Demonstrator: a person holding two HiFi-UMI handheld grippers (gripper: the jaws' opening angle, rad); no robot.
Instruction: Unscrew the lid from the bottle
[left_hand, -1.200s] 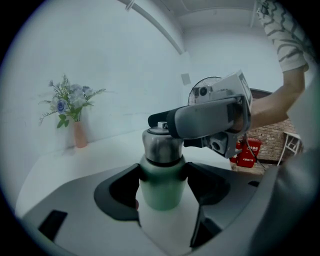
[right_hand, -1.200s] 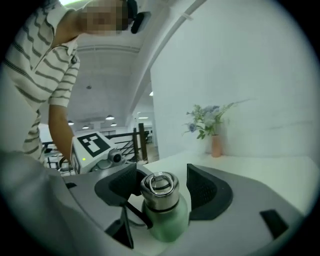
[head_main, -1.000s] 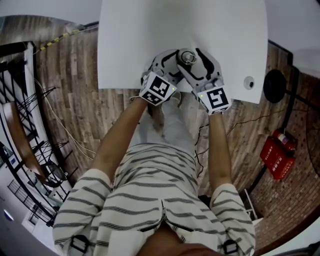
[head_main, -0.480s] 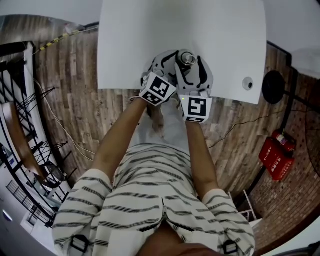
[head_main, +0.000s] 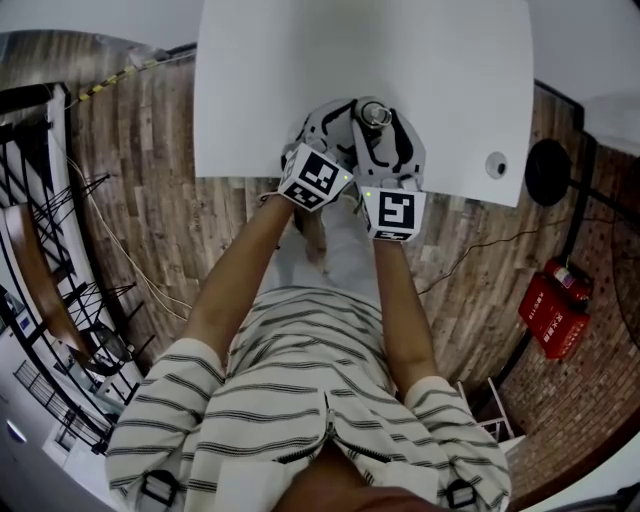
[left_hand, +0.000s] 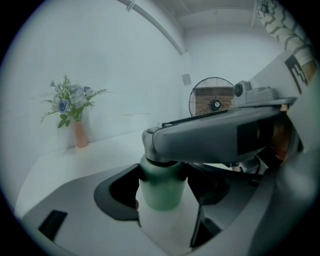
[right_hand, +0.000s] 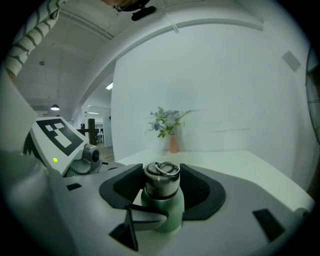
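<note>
The green bottle stands upright on the white table, right in the middle of the left gripper, down between its two jaws. The left gripper's jaws stand wide, one on each side of the bottle's round body. Their dark pads sit against the green sides, so this gripper has hold of the bottle low down. The shiny metal lid is on top of the bottle, with a little ring lying flat on it. The lid sits right between the jaws of the right gripper, close in front of its camera and higher up than where the left gripper holds. The right gripper's jaws have just been closing, and they are about half open now, with the lid between them. Its bumpy black pads are up against both sides of the lid, so it grips the lid. From above, the two grippers meet at the near edge of the table, side by side. The right one reaches over the top of the left one's jaws. Far past both grippers, at the back of the table, a small vase of flowers stands by the white wall.
</note>
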